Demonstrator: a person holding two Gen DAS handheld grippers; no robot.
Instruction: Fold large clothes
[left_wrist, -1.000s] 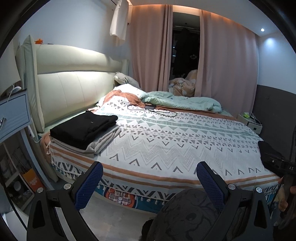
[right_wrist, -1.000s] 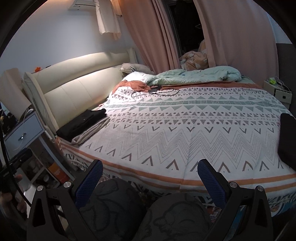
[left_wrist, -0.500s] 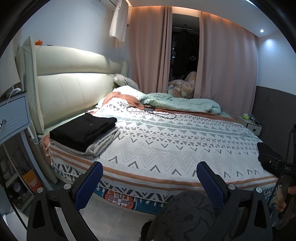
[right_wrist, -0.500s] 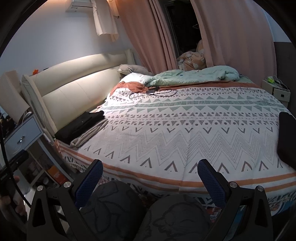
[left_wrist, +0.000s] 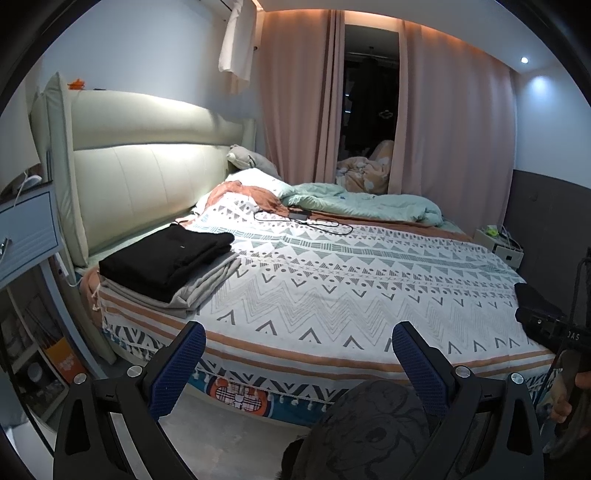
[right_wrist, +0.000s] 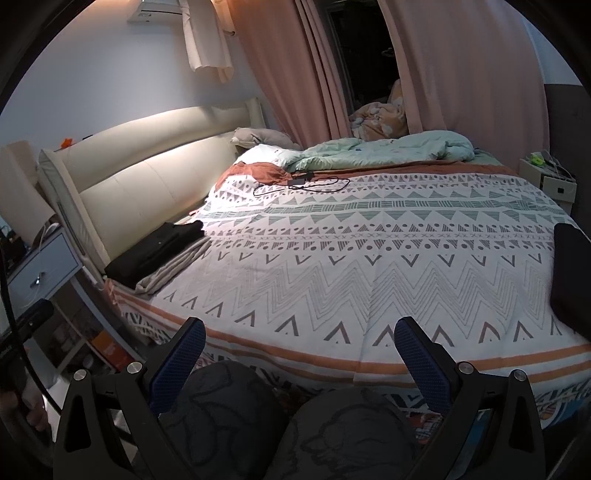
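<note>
A folded black garment lies on a folded grey garment at the bed's near left corner; the stack shows in the right wrist view too. Another dark garment lies at the bed's right edge, also seen in the left wrist view. My left gripper is open and empty, held off the bed's front edge. My right gripper is open and empty, above my knees in front of the bed.
The patterned bedspread covers the bed. A mint duvet, pillows and a black cable lie at the far side. A blue nightstand stands left, a white one right. Pink curtains hang behind.
Both grippers have drawn back and tilted a little, so the bed sits slightly lower and farther in both views. Both stay open and empty.
</note>
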